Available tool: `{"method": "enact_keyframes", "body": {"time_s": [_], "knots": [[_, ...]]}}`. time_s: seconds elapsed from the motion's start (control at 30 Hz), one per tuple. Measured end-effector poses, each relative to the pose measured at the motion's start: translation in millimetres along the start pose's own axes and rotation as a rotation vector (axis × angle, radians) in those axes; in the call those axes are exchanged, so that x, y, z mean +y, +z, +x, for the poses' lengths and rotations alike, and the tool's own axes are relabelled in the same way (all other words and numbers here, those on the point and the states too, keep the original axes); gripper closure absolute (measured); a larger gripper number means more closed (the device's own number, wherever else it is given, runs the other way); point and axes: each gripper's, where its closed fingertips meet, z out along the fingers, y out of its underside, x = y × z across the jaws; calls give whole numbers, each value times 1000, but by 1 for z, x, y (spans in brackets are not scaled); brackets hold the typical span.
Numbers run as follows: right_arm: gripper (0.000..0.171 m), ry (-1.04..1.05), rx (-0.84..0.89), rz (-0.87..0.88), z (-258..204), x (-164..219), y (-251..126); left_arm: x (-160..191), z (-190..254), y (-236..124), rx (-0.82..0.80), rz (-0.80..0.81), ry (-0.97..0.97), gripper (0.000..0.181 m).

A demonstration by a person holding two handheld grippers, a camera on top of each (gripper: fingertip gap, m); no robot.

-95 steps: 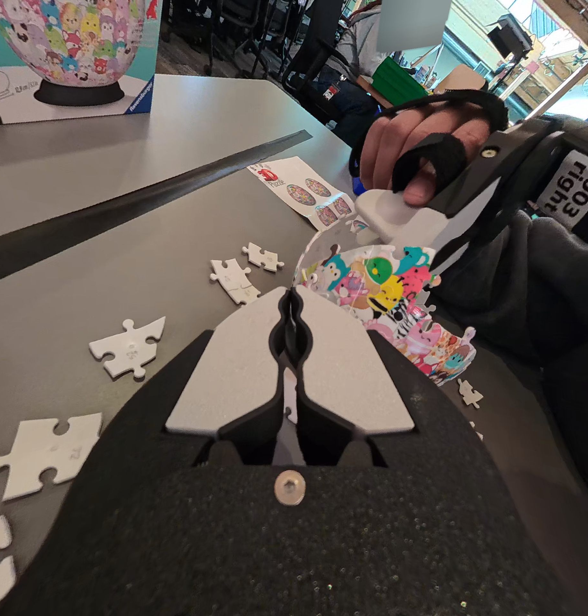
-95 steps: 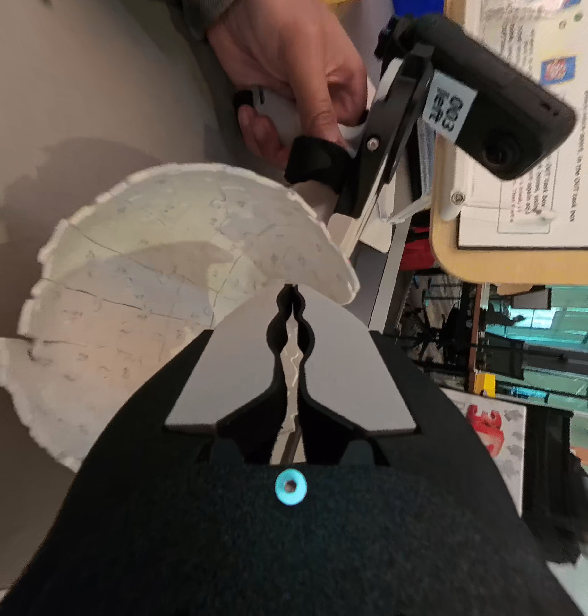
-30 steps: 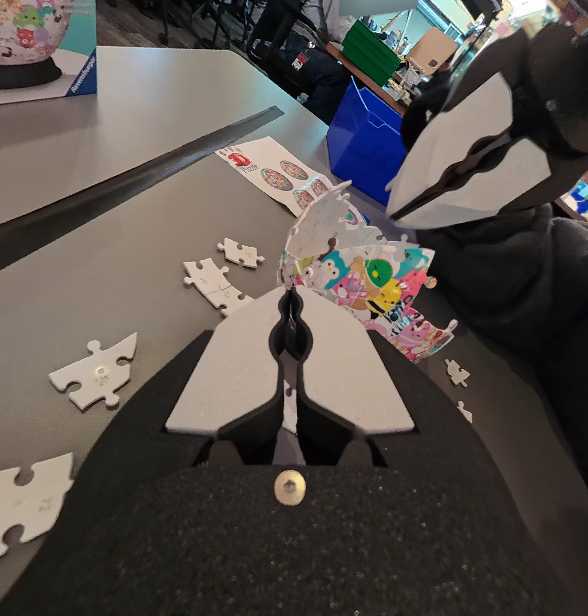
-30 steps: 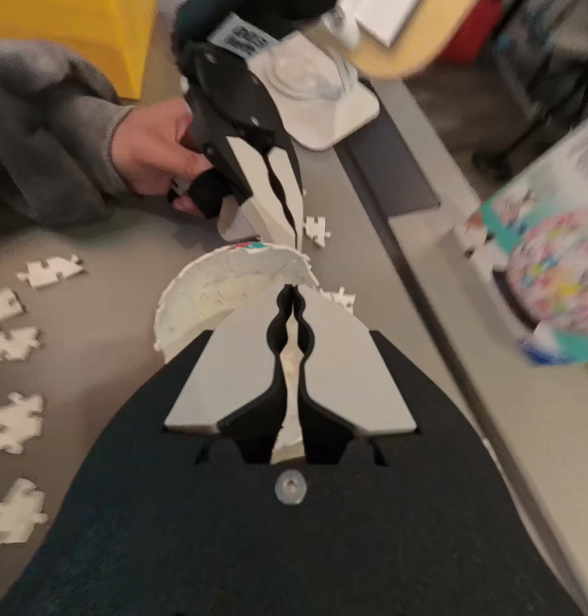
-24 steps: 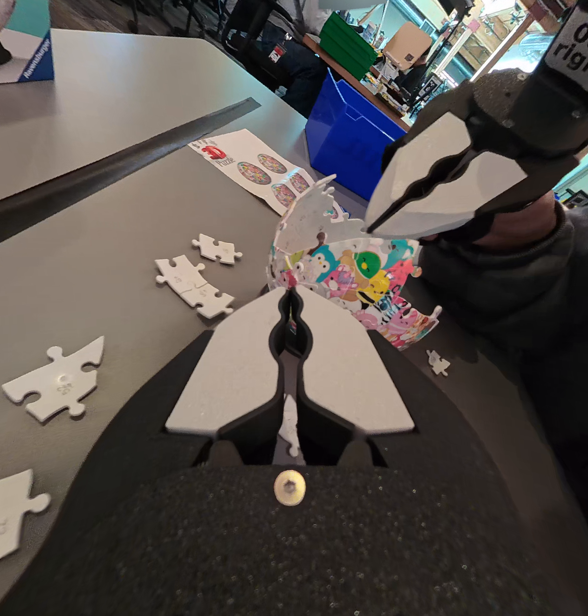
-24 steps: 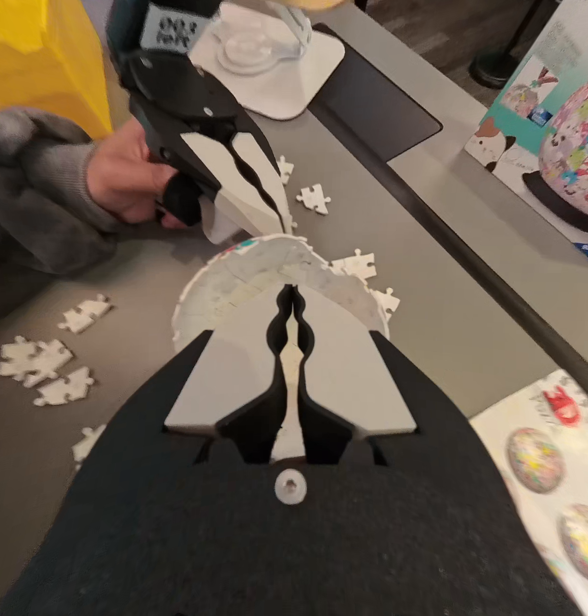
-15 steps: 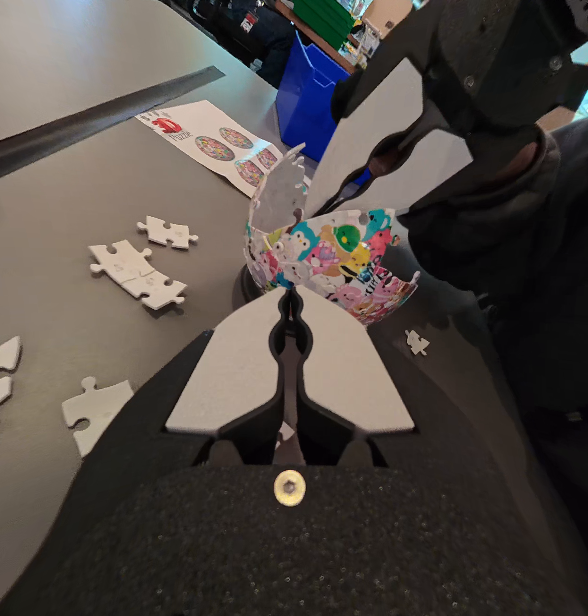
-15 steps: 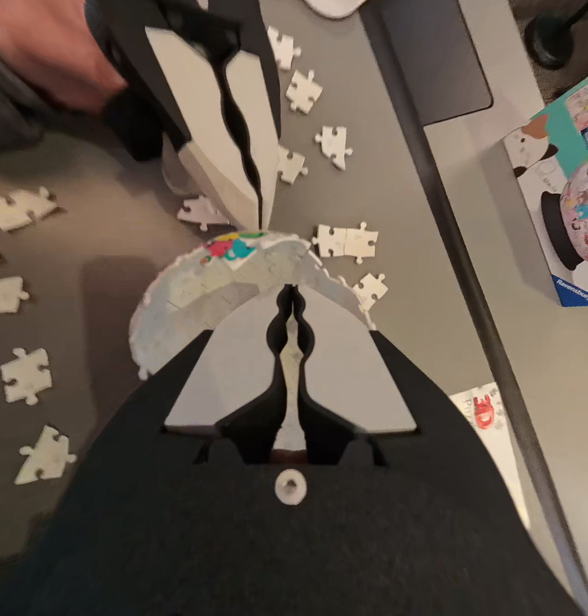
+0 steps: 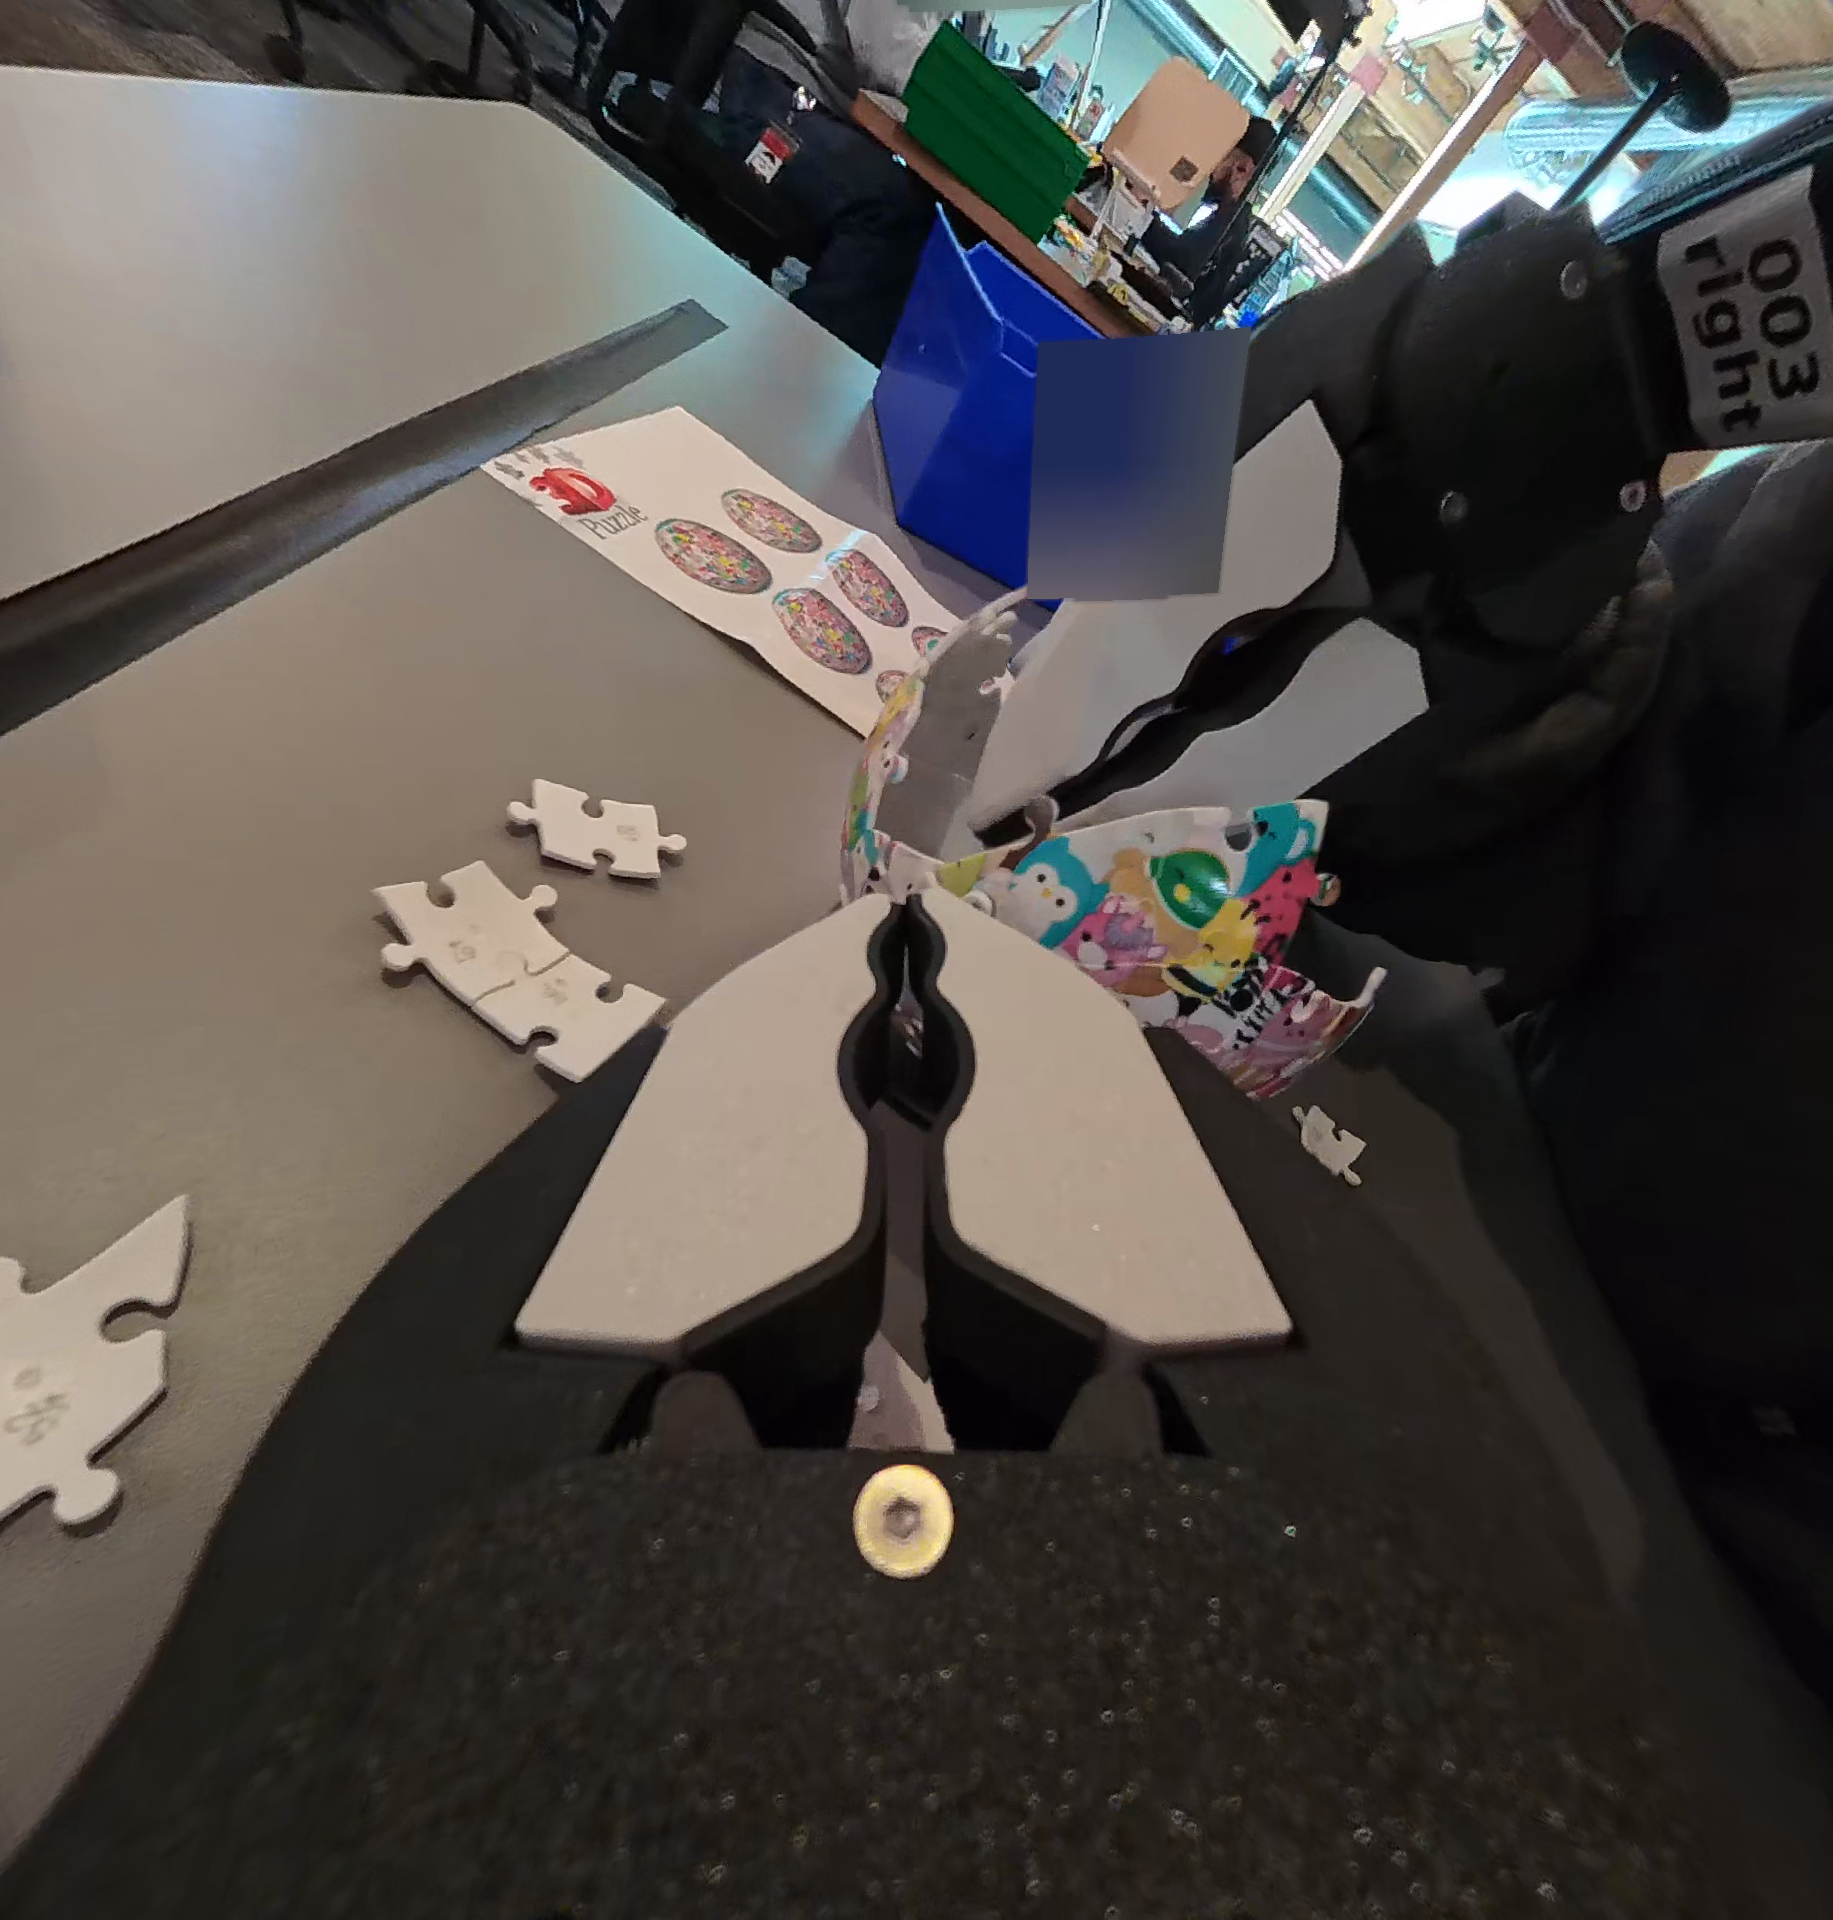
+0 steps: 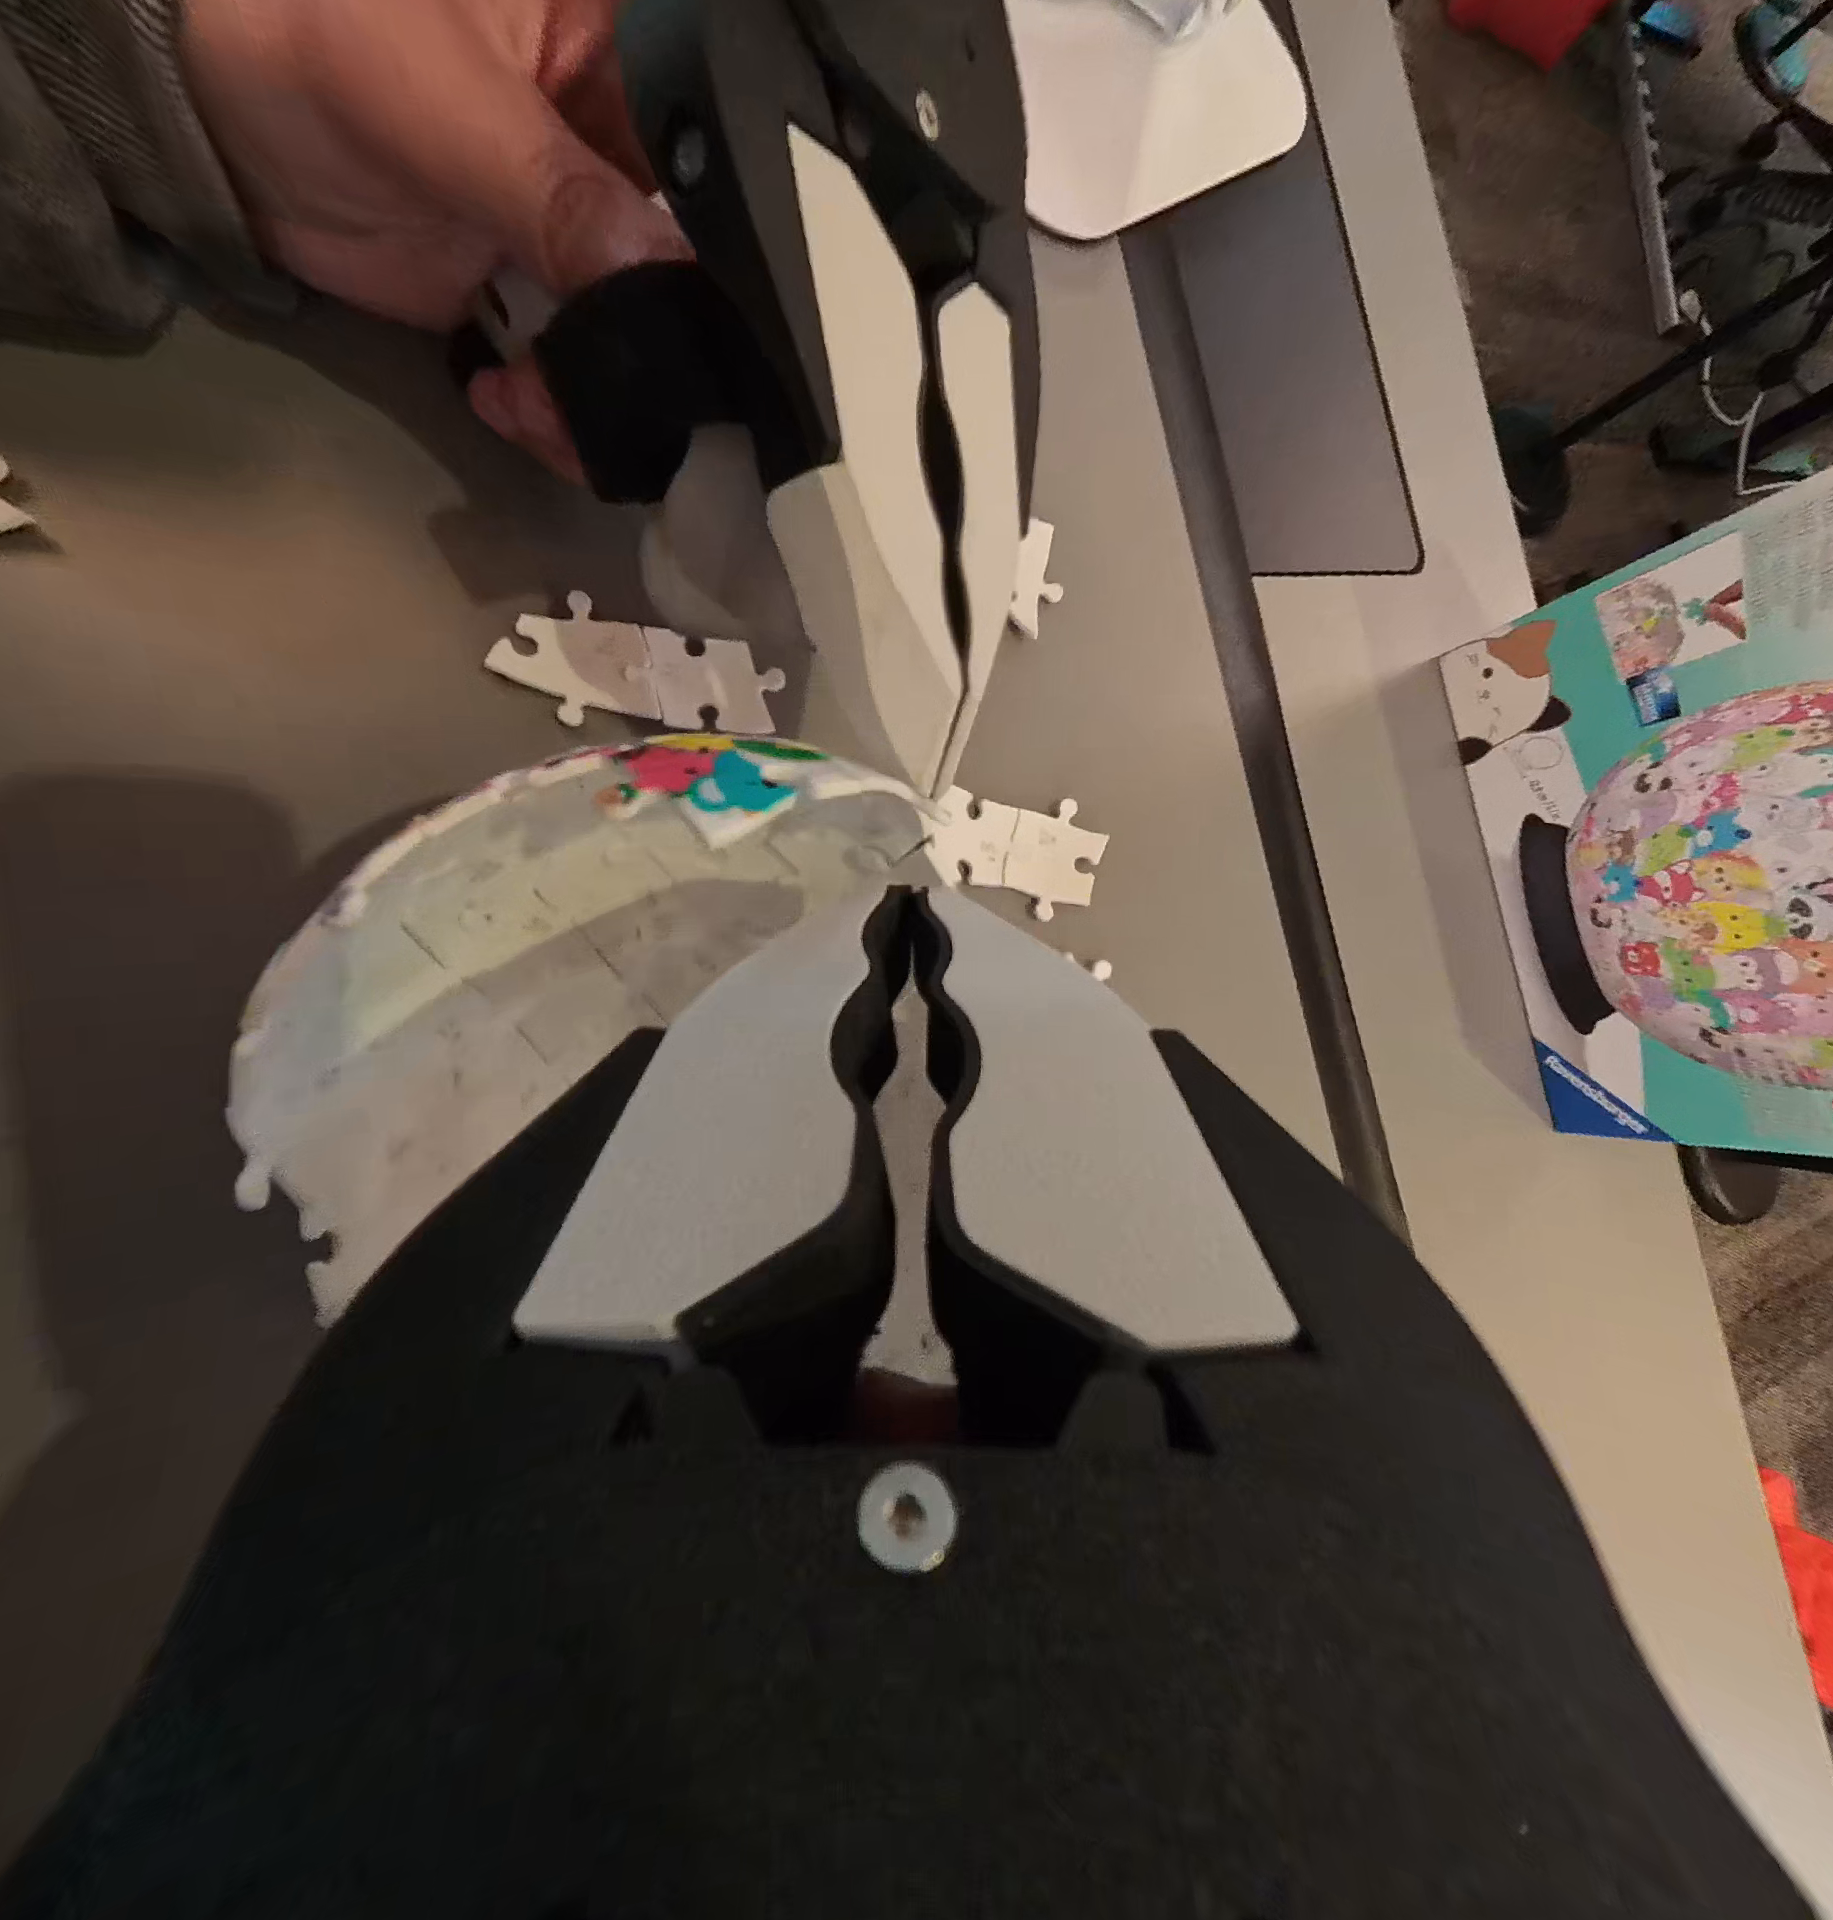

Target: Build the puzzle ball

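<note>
Left wrist view, lowest in frame: my left gripper (image 9: pixel 907 914) has its jaws drawn together, with only a thin slit between the tips, which sit against the near rim of the puzzle ball (image 9: pixel 1151 914). I judge it pinches that rim, though the contact itself is hidden behind the fingertips. Just above, the ball is a half-built bowl, colourful outside and pale inside, with one tall piece (image 9: pixel 959 717) standing up from its rim at frame centre. My right gripper (image 9: pixel 1005 821) comes in from the upper right, tips down at the rim; its jaws look nearly closed, but I cannot tell whether they grip the shell or merely touch it.

Right wrist view agrees: near the bottom, the right gripper's own jaws are close together over the bowl's pale interior (image 10: pixel 538 966), and the left gripper's tips meet the rim at the bowl's upper right edge.

Left of the ball lie loose pieces (image 9: pixel 517 956), blank side up, on the grey table (image 9: pixel 216 831), more at the lower left edge. Farther up, an instruction sheet (image 9: pixel 746 551) lies flat, with a blue bin (image 9: pixel 953 416) beyond. The puzzle box (image 10: pixel 1701 862) sits at the right edge of the right wrist view.

By my estimate, roughly the lower half is assembled; the upper half and the scattered pieces remain.
</note>
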Motion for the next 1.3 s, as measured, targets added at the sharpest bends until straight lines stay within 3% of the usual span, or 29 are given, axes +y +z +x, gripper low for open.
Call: {"method": "enact_keyframes", "body": {"time_s": [1.0,1.07,1.2,1.3], "knots": [[171,-27,-38,35,-10,-3,0,0,9,2,13,-1,48,181],[147,-55,-6,7,-4,3,-5,0,9,2,12,1,49,181],[143,-117,-37,-4,-1,3,-14,0,10,4,24,-4,50,181],[142,-315,-23,-18,3,-2,-23,-1,11,5,31,-3,49,181]]}}
